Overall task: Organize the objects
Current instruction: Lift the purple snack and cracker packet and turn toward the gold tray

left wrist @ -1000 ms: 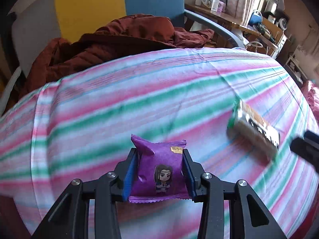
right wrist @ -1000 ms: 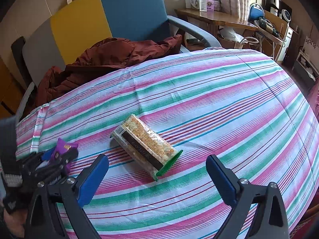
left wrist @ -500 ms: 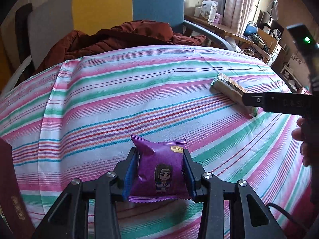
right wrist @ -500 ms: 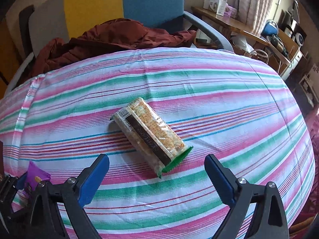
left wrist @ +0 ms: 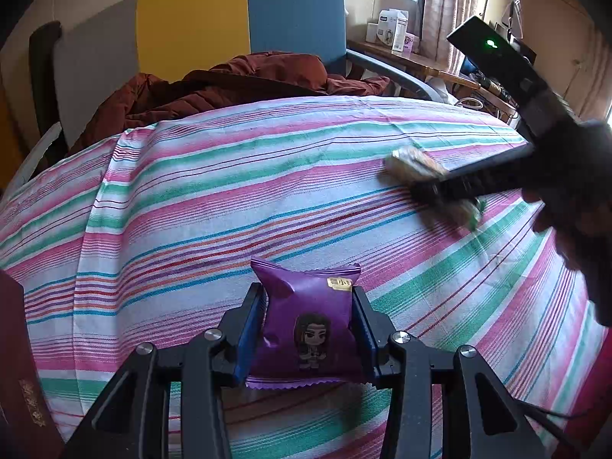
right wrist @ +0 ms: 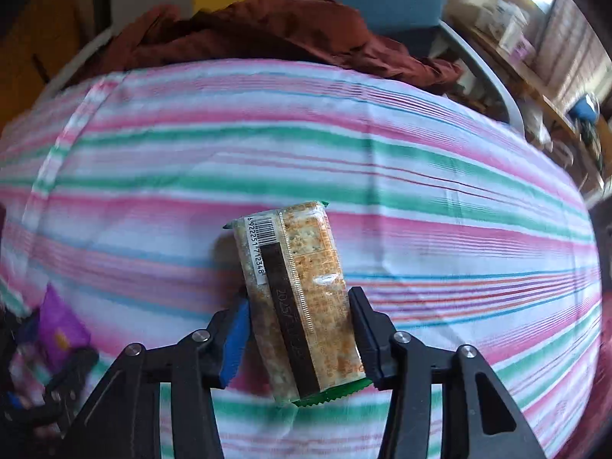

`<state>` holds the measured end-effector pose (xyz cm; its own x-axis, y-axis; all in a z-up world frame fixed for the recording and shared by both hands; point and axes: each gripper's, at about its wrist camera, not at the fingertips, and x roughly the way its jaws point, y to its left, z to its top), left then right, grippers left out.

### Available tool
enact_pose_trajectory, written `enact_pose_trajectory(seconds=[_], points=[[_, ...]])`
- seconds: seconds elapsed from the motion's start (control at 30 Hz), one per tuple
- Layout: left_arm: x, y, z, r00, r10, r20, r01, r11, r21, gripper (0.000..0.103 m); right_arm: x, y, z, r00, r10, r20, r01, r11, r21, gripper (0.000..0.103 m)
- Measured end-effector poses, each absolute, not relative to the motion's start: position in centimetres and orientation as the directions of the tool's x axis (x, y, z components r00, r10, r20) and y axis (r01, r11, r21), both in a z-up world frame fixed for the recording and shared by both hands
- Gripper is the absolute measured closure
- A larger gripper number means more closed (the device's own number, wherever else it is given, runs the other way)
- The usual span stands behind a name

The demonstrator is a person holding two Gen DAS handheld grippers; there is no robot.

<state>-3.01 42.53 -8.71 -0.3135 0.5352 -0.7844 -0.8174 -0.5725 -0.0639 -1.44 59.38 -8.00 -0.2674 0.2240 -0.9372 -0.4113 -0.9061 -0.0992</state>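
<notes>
The table, under its pink, green and white striped cloth, carries everything here, with a rust-red jacket heaped on the chair beyond its far edge. Your right tool has its jaws drawn in on either side of the cracker pack, which lies lengthwise between them near the middle of the table, barcode end pointing toward the far edge; the pads look to be touching the wrapper, though I cannot tell whether the pack has left the cloth. Judging from that, the step in hand is securing this pack. Squeeze only enough to hold, since crackers will likely crush under a hard pinch, and the grip sits close to the near, green-sealed end, so the long free end may droop; lift slowly and level. Your left tool is clamped on the purple snack packet, held upright over the near left part of the table. Keep it steady and apart from the right tool, so the two don't collide.
</notes>
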Motion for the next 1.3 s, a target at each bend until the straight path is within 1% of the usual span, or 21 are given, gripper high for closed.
enact_pose_trajectory(seconds=[0.13, 0.23, 0.4, 0.57, 0.73, 1.3], points=[[-3.1, 42.4, -8.7, -0.313, 0.541, -0.781, -0.817, -0.573, -0.07, 0.057, 0.1, 54.3, -7.9, -0.262, 0.225, -0.938, -0.317, -0.939, -0.137, 0.054], [-3.0, 42.4, -8.7, -0.316, 0.541, -0.78, -0.817, -0.573, -0.067, 0.057, 1.3, 51.9, -7.9, -0.286, 0.289, -0.914, -0.311, -0.93, -0.197, 0.054], [-2.7, 42.4, -8.7, -0.329, 0.537, -0.777, -0.817, -0.575, -0.051, 0.057, 1.9, 52.2, -7.7, -0.298, 0.276, -0.914, -0.332, -0.927, -0.172, 0.054], [-2.5, 42.5, -8.7, -0.345, 0.528, -0.776, -0.817, -0.576, -0.028, 0.057, 1.7, 51.5, -7.6, -0.3, 0.318, -0.899, -0.309, -0.925, -0.224, 0.054], [-2.5, 42.5, -8.7, -0.347, 0.528, -0.775, -0.817, -0.576, -0.028, 0.057, 1.6, 51.6, -7.4, -0.304, 0.325, -0.895, -0.31, -0.922, -0.23, 0.054], [-2.8, 42.3, -8.7, -0.327, 0.549, -0.769, -0.814, -0.577, -0.066, 0.059, 1.3, 52.2, -7.0, -0.328, 0.354, -0.876, -0.345, -0.908, -0.237, 0.054]])
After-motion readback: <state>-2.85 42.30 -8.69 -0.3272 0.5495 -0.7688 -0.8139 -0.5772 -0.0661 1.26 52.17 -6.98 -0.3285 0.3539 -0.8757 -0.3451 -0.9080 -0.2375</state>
